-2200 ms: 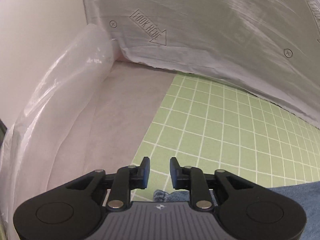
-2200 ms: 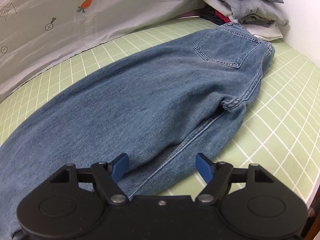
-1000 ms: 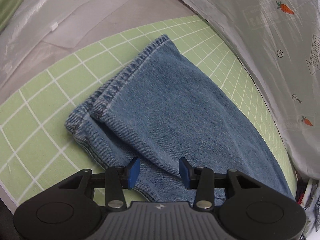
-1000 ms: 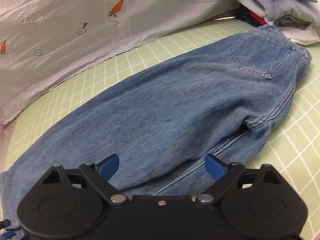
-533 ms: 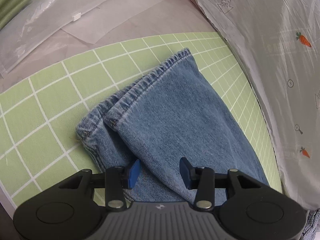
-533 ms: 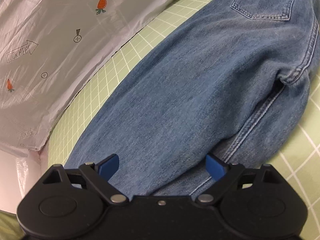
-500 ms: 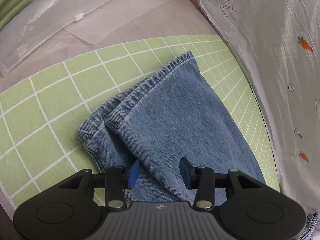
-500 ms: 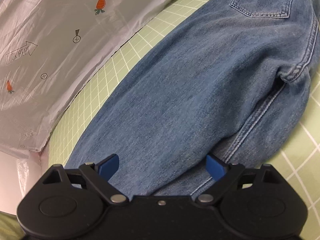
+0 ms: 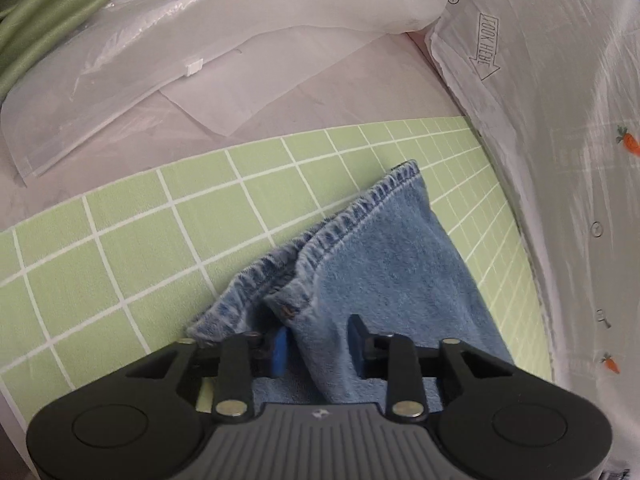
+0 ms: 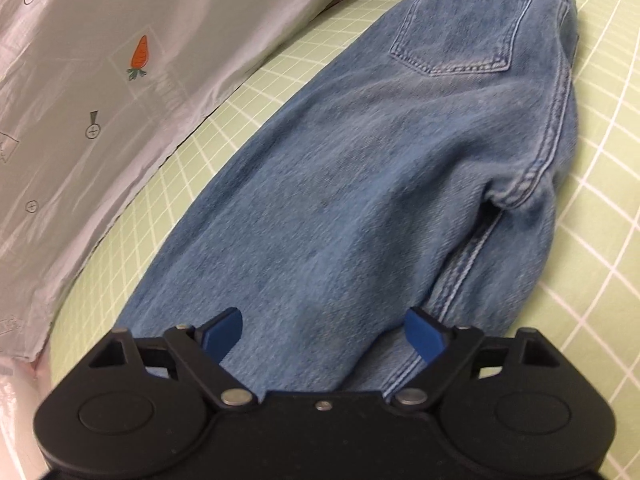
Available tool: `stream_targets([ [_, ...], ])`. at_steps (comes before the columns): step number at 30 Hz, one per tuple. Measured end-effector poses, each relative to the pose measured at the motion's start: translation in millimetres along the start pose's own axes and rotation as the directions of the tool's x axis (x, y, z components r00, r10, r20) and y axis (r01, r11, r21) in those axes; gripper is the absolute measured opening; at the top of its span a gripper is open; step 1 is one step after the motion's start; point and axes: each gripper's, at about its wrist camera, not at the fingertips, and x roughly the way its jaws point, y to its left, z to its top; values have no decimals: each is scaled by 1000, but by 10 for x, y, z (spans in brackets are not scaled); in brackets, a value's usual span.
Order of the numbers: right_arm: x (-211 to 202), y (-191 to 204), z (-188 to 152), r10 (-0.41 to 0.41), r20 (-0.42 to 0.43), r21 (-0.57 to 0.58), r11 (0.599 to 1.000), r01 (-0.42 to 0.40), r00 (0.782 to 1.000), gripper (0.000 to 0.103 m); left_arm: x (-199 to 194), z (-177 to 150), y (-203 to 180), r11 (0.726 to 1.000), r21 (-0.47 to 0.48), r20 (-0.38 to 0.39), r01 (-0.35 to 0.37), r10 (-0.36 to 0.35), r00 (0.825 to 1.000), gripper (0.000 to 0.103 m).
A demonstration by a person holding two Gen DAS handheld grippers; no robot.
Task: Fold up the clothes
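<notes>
While the jeans (image 10: pixel 360 200) lie flat along the green grid mat (image 9: pixel 120 280), both grippers sit low over the denim at opposite stretches of it. Seen from the left wrist, the left gripper (image 9: pixel 318 344) has its jaws apart with a ridge of the upper leg's cloth standing between them; the blue pad on one side sits just beside the fabric, and I cannot tell whether it touches. Just ahead of those jaws the two hems (image 9: pixel 344 224) lie stacked, the upper one reaching farther forward and the lower one peeking out to the left of it. Beyond the hems lies bare mat, then a clear plastic sheet (image 9: pixel 200 40) well ahead and to the left. A white printed cover (image 9: pixel 560 120) with carrots and an arrow runs along the right of the jaws. From the right wrist, the right gripper (image 10: pixel 324 334) holds its jaws wide apart over the thigh part of the jeans, with denim filling the gap between them. Far ahead of those jaws sits the back pocket (image 10: pixel 460 28), with the waistband end beyond it. The side seam (image 10: pixel 464 268) runs forward from the right jaw, and the same printed cover lies off to the left.
</notes>
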Motion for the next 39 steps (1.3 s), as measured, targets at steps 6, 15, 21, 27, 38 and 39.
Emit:
stream_targets([
  [6,-63,-66,88,17,29,-10,1000,-16,999,2,-158,68,0,997,22,63,76,-78,995,2],
  [15,-725,-130,153,118,159,-32,993,-114,980,1,-879,22,-189,973,171,170,156,-185,968,2],
  [21,-513,-306,-113,-6,21,-66,998,7,1000,16,-479,-198,92,979,204,73,-22,8,997,12],
  [27,-699,-441,-251,-5,45,-52,999,7,999,54,-559,-241,-128,950,296,153,-99,55,987,55],
  [38,-989,-1103,77,-58,122,81,996,48,991,73,-335,-771,-1183,860,507,98,-55,6,995,78],
  [39,-978,-1176,143,-60,122,91,995,49,991,74,-288,-896,-1274,850,525,78,-49,9,997,78],
])
